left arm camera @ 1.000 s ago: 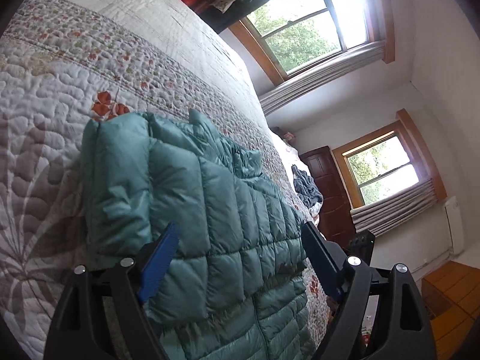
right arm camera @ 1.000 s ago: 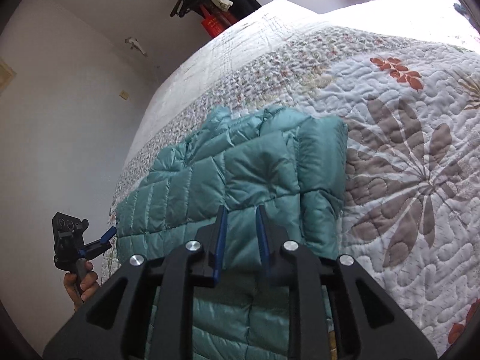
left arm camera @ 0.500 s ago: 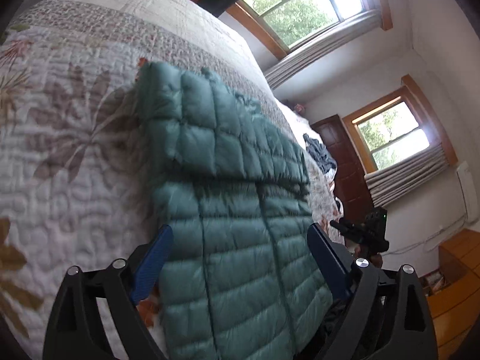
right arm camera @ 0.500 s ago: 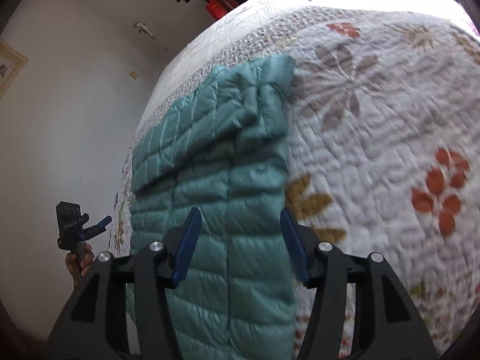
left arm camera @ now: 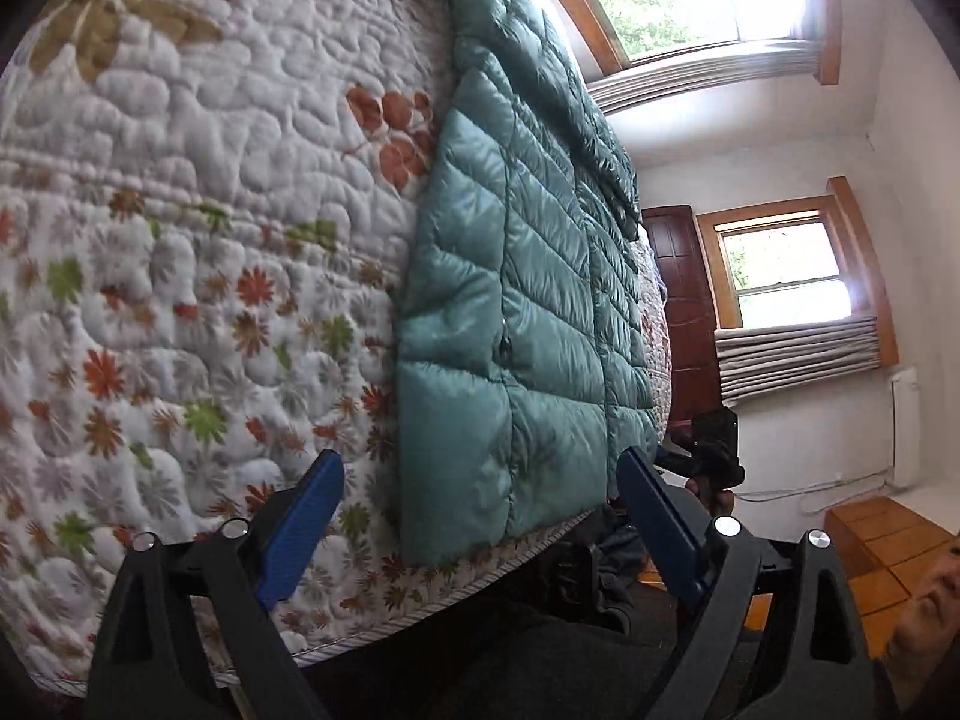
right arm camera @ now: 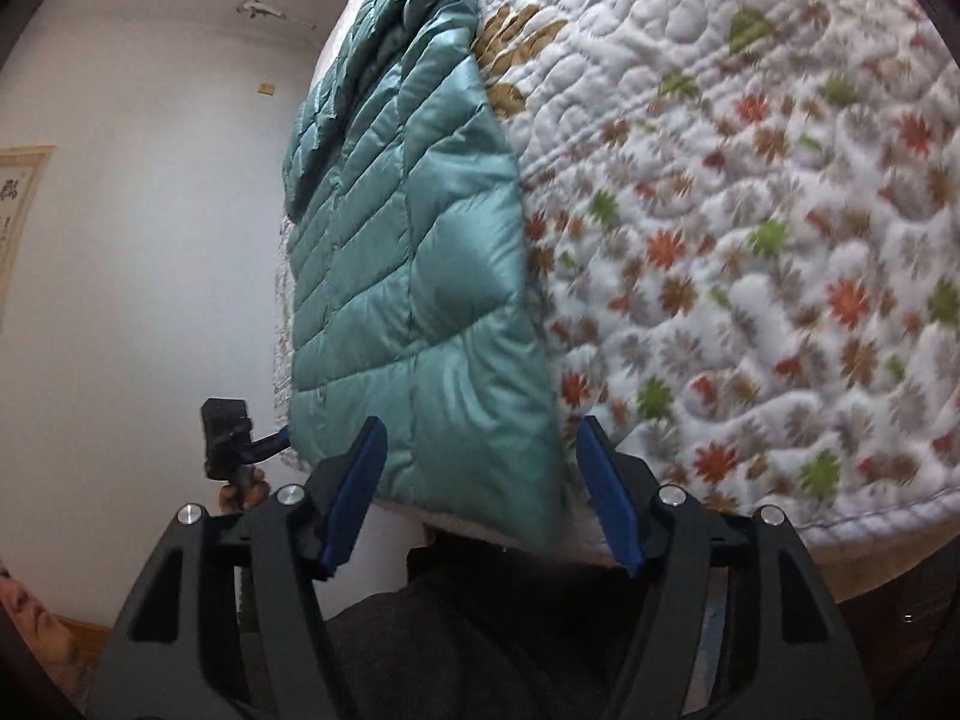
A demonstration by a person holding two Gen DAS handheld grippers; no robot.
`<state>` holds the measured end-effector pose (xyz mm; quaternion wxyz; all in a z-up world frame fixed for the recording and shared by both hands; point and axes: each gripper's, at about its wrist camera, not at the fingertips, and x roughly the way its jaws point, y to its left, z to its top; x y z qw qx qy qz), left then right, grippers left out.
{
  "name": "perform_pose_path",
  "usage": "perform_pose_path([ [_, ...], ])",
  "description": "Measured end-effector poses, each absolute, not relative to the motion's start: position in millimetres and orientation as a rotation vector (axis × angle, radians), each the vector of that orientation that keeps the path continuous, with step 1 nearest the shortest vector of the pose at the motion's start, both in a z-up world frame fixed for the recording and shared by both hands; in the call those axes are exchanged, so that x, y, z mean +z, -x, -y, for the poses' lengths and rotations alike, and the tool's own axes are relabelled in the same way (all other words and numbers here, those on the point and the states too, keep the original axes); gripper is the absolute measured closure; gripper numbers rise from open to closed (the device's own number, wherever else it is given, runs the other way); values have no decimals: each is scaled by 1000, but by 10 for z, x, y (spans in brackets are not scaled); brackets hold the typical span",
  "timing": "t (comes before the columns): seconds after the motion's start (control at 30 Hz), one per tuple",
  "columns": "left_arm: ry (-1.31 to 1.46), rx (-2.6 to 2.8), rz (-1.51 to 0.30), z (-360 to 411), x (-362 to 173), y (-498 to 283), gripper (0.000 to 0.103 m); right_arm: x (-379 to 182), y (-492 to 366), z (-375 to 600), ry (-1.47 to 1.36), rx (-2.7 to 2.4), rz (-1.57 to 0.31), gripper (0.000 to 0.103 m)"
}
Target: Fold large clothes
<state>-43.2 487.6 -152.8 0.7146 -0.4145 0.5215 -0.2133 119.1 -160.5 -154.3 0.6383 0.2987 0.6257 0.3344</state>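
One teal puffer jacket [left arm camera: 528, 312] lies flat, folded narrow, on the floral quilt [left arm camera: 180, 228] of the bed, hem at the near edge. Left gripper [left arm camera: 480, 522] fingers spread wide, holding nothing. Right gripper [right arm camera: 480, 480] fingers spread too, empty, just short of the hem. Two windows [left arm camera: 786, 276] behind.

Home bedroom: quilted bed [left arm camera: 180, 192], windows [left arm camera: 786, 264]
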Motion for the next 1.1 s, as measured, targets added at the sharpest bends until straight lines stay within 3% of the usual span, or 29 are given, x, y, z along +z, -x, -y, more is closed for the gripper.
perform_pose_path([
  [0.4, 950, -569, -1194, -4508, -1563, 241, 12, -1583, -1131, 1292, -708, 816, -1413, 40],
  [0.47, 964, -583, -1195, -4450, -1602, 243, 20, -1590, -1146, 1343, -714, 818, -1415, 43],
  [0.53, 989, -593, -1211, -4438, -1670, 233, 58, -1579, -1154, 1394, -707, 819, -1410, 49],
  [0.63, 1044, -571, -1208, -4492, -1777, 259, 80, -1557, -1137, 1427, -697, 823, -1394, 63],
  [0.77, 1107, -559, -1155, -4541, -1789, 336, 91, -1533, -1104, 1541, -689, 826, -1357, 90],
  [1.1, 1136, -604, -963, -4554, -1300, 438, 96, -1030, -1027, 1580, -693, 902, -1218, 96],
])
